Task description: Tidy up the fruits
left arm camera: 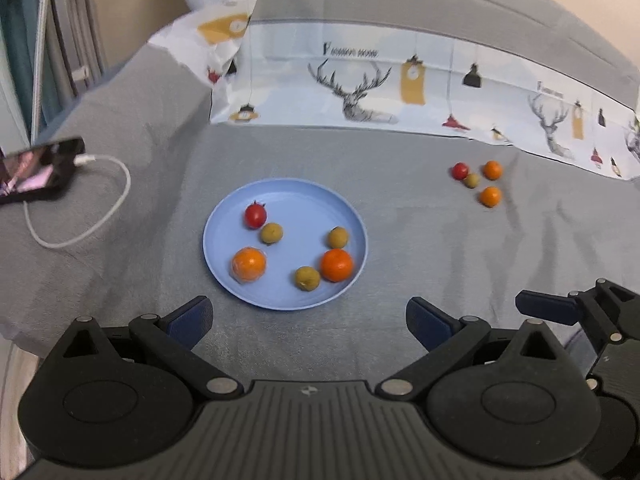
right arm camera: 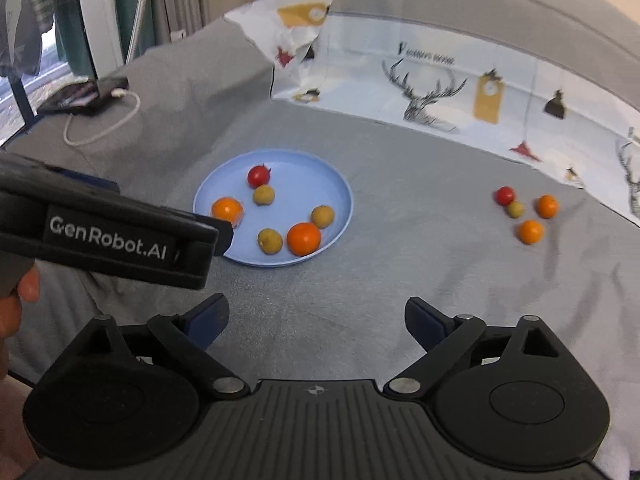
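A light blue plate (left arm camera: 304, 208) lies on the grey cloth and holds several fruits: a red tomato (left arm camera: 255, 215), two oranges (left arm camera: 249, 265) (left arm camera: 337, 265) and three brownish longans, one of them at the front (left arm camera: 307, 278). Further right, loose on the cloth, sit a tomato (left arm camera: 460, 170), a longan (left arm camera: 472, 180) and two small oranges (left arm camera: 490, 196). My left gripper (left arm camera: 310, 312) is open and empty, just short of the plate's near rim. My right gripper (right arm camera: 316, 306) is also open and empty, a little back from the plate (right arm camera: 304, 184), with the loose group (right arm camera: 516, 208) off to its right.
A phone (left arm camera: 40, 172) with a white cable lies at the left, near the cloth's edge. A printed sheet with deer (left arm camera: 360, 88) stands along the back. In the right wrist view the left tool's black housing (right arm camera: 112, 236) covers the plate's left rim, with a person's fingers (right arm camera: 24, 288) beside it.
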The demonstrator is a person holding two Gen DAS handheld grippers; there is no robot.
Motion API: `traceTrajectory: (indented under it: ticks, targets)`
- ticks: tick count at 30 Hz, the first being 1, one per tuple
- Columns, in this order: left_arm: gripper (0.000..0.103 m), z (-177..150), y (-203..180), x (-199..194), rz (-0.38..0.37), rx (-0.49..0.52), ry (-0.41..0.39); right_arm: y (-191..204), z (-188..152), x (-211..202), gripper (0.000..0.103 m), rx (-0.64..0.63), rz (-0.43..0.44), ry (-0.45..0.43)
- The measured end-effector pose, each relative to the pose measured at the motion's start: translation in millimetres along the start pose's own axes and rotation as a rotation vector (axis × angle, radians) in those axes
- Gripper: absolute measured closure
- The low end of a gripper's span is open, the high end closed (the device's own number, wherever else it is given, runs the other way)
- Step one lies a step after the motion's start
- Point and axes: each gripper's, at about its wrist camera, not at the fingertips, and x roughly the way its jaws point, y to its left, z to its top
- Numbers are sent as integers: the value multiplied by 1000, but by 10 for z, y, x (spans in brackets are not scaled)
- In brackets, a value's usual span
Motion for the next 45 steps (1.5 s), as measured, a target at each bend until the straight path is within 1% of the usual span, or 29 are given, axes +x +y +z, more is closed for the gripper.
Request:
traceTrajectory:
  ticks: [3,5,10,15,21,30,37,45]
  targets:
    - [0,-58,-95,-174,28,36,-48,11,-80,-191,5,12,-7,-29]
    - [0,-94,-132,-259,39,40,-64,12,-131,-290,4,15,-9,-48]
    - [0,-145,-188,-401,49,45,-81,-5,-230,-521,3,20,-18,-99]
    - [0,-182,-258,-529,51,69,-99,-62,-284,-661,3,48,-21,-136]
    - [0,-215,-347,-642,52,103,-123,-110,-334,-768,2,77,-20,-161]
    - [0,-240,-370,-735,55,110,-141,-117,-369,-868,2,85,-22,-193]
    - [0,-242,-392,-783,53,119,-159,-104,-395,-921,2,82,-29,-204]
    - [0,-230,-401,-777,50,121,-159,-127,-401,-922,2,101,-38,-201]
